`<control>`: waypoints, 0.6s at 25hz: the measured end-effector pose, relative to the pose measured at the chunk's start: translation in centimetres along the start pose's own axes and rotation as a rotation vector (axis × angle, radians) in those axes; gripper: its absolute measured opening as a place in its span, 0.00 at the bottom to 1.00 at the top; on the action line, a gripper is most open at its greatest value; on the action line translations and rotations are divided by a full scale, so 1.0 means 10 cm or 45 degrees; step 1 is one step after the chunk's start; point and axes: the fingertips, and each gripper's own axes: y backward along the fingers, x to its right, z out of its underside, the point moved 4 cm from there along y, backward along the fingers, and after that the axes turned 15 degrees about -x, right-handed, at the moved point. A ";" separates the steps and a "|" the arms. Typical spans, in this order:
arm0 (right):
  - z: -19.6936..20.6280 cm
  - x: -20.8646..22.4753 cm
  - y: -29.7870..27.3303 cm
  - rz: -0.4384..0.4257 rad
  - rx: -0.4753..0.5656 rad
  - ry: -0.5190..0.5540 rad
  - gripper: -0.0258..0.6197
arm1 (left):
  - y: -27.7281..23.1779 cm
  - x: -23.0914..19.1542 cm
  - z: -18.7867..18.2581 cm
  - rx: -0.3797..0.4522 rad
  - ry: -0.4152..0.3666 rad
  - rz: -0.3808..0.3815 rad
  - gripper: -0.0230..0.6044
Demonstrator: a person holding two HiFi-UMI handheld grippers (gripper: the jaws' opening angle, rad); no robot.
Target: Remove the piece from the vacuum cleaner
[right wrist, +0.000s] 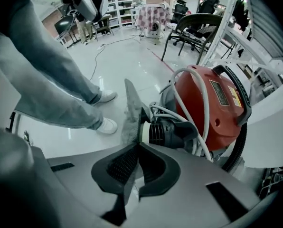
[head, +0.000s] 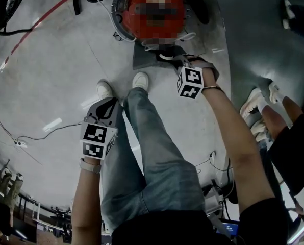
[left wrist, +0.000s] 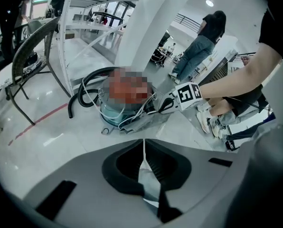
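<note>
1. The vacuum cleaner (right wrist: 212,108) has a red drum body with a black carry handle on top. It stands upright on the pale floor (head: 50,70) and serves as the reference for every position below.
2. The right gripper (right wrist: 136,144) is at the front foot of the vacuum cleaner. Its jaws are clenched on the lower edge of the grey fabric piece (right wrist: 129,110) (the pads meet with only cloth between them).
3. The grey fabric piece rises upright from those jaws, just beside the front of the vacuum cleaner. Its far side touches a black ribbed fitting (right wrist: 172,132), which has a white ring at its mouth and lies against the lower body of the vacuum cleaner.
4. In the head view a flat grey sheet (head: 147,60) lies on the floor against the foot of the vacuum cleaner. Whether it is one with the gripped piece cannot be told.
5. A white cable (right wrist: 204,99) loops over the red body of the vacuum cleaner and trails down beside the fitting.
6. A black hose (left wrist: 82,96) curls on the floor beside the vacuum cleaner, on the side away from the right gripper.
7. The left gripper (left wrist: 143,144) is well apart from the vacuum cleaner, held low by the person's leg. Its jaws are pressed together with nothing between them.
8. The person's white shoes (head: 140,80) stand near the vacuum cleaner, just short of the grey sheet.
9. A second person's shoes (head: 251,106) are off to the side of the vacuum cleaner, apart from it.
</note>
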 end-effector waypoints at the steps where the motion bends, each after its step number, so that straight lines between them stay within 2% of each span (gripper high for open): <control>1: 0.00 0.00 0.00 -0.008 0.005 -0.013 0.09 | 0.00 0.01 -0.01 -0.004 -0.004 0.003 0.07; 6: 0.00 0.01 0.01 -0.048 0.041 -0.092 0.09 | -0.02 0.02 -0.03 -0.017 -0.011 0.007 0.07; 15: -0.01 0.00 0.03 -0.071 0.061 -0.141 0.10 | -0.04 0.02 -0.08 -0.020 -0.028 0.006 0.07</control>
